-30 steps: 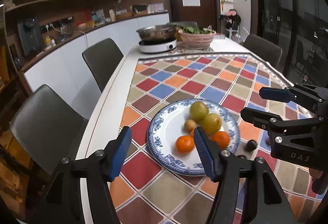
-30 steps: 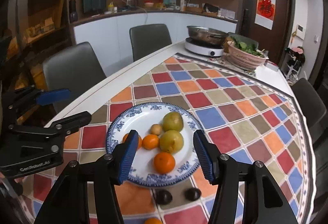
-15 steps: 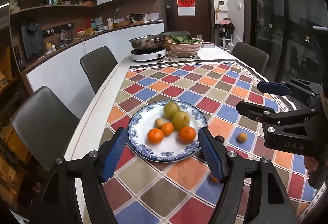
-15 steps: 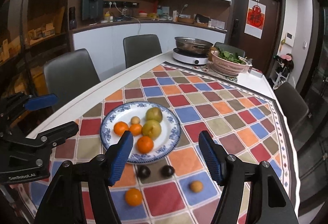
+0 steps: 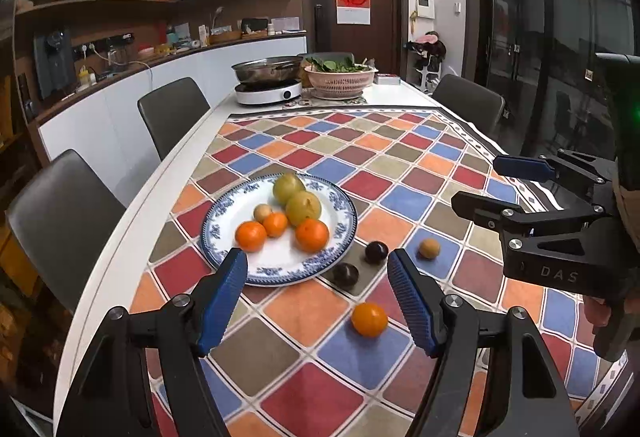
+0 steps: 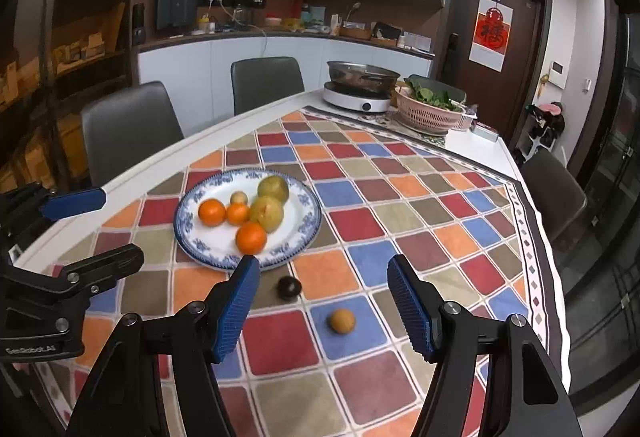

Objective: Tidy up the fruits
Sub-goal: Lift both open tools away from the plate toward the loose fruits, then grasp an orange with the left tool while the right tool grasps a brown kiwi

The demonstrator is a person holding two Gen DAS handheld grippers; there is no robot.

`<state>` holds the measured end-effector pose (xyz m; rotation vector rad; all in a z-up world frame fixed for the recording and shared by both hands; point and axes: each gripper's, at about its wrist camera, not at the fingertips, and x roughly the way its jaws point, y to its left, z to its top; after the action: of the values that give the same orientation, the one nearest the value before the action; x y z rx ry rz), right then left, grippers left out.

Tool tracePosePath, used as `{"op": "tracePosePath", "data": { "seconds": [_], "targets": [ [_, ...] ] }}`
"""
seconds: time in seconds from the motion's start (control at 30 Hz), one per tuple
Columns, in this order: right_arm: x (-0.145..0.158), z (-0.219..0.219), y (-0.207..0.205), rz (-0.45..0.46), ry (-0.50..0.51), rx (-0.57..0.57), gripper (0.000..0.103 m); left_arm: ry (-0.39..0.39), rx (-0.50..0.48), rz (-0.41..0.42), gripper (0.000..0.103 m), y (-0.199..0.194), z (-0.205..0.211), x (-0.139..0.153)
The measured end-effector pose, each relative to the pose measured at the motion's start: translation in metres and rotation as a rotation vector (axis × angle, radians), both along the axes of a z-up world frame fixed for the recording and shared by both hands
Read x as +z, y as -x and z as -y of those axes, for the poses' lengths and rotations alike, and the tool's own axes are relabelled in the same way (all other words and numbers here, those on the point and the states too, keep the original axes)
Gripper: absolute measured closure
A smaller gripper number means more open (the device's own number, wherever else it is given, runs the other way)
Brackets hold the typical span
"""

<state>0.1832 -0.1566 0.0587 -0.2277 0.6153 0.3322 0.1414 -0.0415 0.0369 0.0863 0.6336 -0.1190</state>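
A blue-and-white plate [image 5: 340, 237] [image 6: 308, 233] on the checkered tablecloth holds two green pears [image 5: 303, 207], three oranges [image 5: 251, 236] and a small tan fruit [image 5: 262, 213]. On the cloth beside it lie two dark plums [image 5: 376, 251] [image 5: 346, 274], a small tan fruit [image 5: 429, 248] [image 6: 341, 320] and a loose orange [image 5: 369, 319]. One plum shows in the right wrist view [image 6: 289, 287]. My left gripper [image 5: 316, 301] is open and empty, above the near side of the plate. My right gripper [image 6: 320, 307] is open and empty, above the loose fruits.
An induction cooker with a steel pot [image 5: 269, 87] and a pink basket of greens [image 5: 340, 81] stand at the table's far end. Grey chairs [image 5: 172, 117] line the left side; another chair [image 5: 468, 105] stands at the right. The table's white edge [image 5: 120, 257] runs along the left.
Both grippers have pulled back and up from the plate. The plate looks smaller, and the loose plums, tan fruit and orange on the cloth have come into view.
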Motion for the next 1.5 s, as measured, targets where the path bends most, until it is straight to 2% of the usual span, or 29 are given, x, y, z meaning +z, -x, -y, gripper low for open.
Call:
{"op": "tracePosePath", "data": {
  "seconds": [0.27,0.4,0.63,0.9,1.0,1.07,1.13,1.27,1.37,1.5],
  "targets": [
    [-0.022,0.016,0.001,-0.017,0.034,0.022,0.036,-0.039,0.017,0.021,0.031,0.009,0.016,-0.021],
    [-0.035,0.021,0.000,-0.036,0.041,0.031,0.036,-0.023,0.005,-0.025,0.031,0.008,0.022,-0.036],
    [-0.061,0.027,-0.005,-0.083,0.053,0.047,0.036,-0.049,-0.034,-0.076,0.031,0.007,0.033,-0.057],
    [-0.087,0.029,-0.024,-0.153,0.044,0.043,0.037,-0.013,-0.033,-0.188,0.032,-0.012,0.034,-0.085],
    [-0.096,0.031,-0.034,-0.179,0.035,0.026,0.040,0.001,-0.040,-0.220,0.040,-0.019,0.035,-0.093],
    [-0.101,0.030,-0.039,-0.198,0.028,0.018,0.045,0.004,-0.041,-0.228,0.040,-0.023,0.036,-0.096],
    [-0.104,0.030,-0.043,-0.208,0.019,0.016,0.045,0.016,-0.043,-0.236,0.041,-0.025,0.036,-0.097],
    [-0.111,0.028,-0.053,-0.235,0.004,0.004,0.050,0.034,-0.047,-0.247,0.047,-0.030,0.036,-0.098],
    [-0.115,0.029,-0.060,-0.251,-0.011,-0.010,0.052,0.067,-0.050,-0.274,0.056,-0.036,0.035,-0.101],
    [-0.119,0.030,-0.067,-0.271,-0.032,-0.023,0.059,0.071,-0.052,-0.286,0.057,-0.038,0.036,-0.101]
  ]
}}
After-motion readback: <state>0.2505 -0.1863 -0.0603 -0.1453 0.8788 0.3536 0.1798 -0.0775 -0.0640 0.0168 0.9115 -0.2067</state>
